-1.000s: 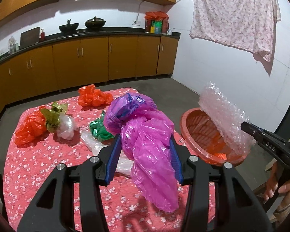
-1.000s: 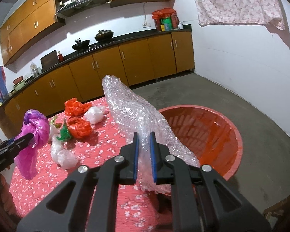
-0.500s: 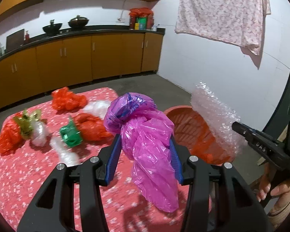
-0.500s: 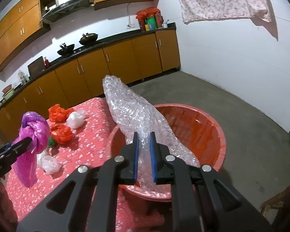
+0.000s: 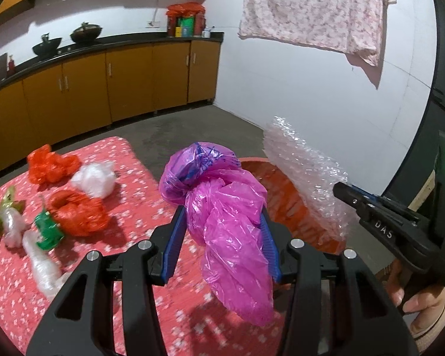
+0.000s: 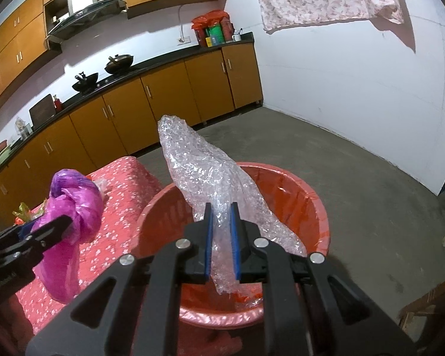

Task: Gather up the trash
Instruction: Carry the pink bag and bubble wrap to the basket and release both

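Beside the table (image 6: 124, 178), right tongs (image 6: 221, 207) pinch bubble wrap (image 6: 204, 175) over the red basin (image 6: 317, 207) (left tongs (image 5: 222, 222) clamp a purple bag (image 5: 222, 207)).

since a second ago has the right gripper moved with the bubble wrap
Yes. In the right wrist view the right gripper, shut on the bubble wrap, has moved off the red tablecloth to over the red basin.

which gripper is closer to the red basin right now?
Right. The right gripper, shut on bubble wrap, is over the basin. The left gripper, gripping the purple bag, is over the table beside it.
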A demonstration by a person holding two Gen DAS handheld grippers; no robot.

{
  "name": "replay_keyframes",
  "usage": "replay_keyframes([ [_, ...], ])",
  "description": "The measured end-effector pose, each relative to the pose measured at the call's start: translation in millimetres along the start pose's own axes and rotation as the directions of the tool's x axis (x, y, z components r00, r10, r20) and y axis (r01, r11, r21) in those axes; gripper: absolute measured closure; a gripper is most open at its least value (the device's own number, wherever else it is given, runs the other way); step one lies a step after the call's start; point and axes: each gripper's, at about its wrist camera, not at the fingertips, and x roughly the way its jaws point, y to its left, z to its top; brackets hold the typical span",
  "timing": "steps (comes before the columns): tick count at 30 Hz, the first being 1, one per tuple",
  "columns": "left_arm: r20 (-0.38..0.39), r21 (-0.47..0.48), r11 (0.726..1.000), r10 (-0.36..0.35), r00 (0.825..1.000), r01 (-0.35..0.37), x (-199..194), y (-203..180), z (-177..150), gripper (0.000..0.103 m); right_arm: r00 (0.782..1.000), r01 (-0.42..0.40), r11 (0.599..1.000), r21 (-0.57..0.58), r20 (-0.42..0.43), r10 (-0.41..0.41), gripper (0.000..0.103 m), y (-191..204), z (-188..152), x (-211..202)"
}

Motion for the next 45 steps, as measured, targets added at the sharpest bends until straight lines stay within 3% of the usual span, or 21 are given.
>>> replay_keyframes([
  [21,-0.062,0.045,0.997,-0.067,0.996,0.070,51.4,-28.9,11.5,0.053,1.000,-0.008,0.998,0.069,-0.006,0.009,0.091,-26.0,2.5,22.6],
  [26,-0.073,0.042,0.997,-0.059,0.996,0.062,59.5,-31.3,11.0,0.049,1.000,-0.015,0.996,0.083,0.004,0.015,0.086,-29.3,1.9,23.9],
  [29,-0.080,0.036,0.998,-0.053,0.995,0.056,63.2,-29.8,9.5,0.046,1.000,-0.013,0.995,0.095,0.008,0.012,0.073,-32.3,2.4,24.2],
  [34,-0.085,0.016,0.999,-0.039,0.996,0.040,64.1,-23.2,6.9,0.039,1.000,-0.001,0.995,0.100,0.005,0.000,0.071,-35.2,1.6,24.8],
  [41,-0.081,-0.011,1.000,-0.018,0.997,0.018,56.4,-10.3,3.2,0.037,1.000,0.023,0.994,0.110,-0.015,-0.021,0.071,-40.5,-4.6,25.9],
  [45,-0.075,-0.020,1.000,0.015,0.997,-0.016,46.1,-1.0,-3.4,0.036,1.000,0.026,0.996,0.090,-0.014,-0.025,0.063,-35.7,-6.8,24.1],
])
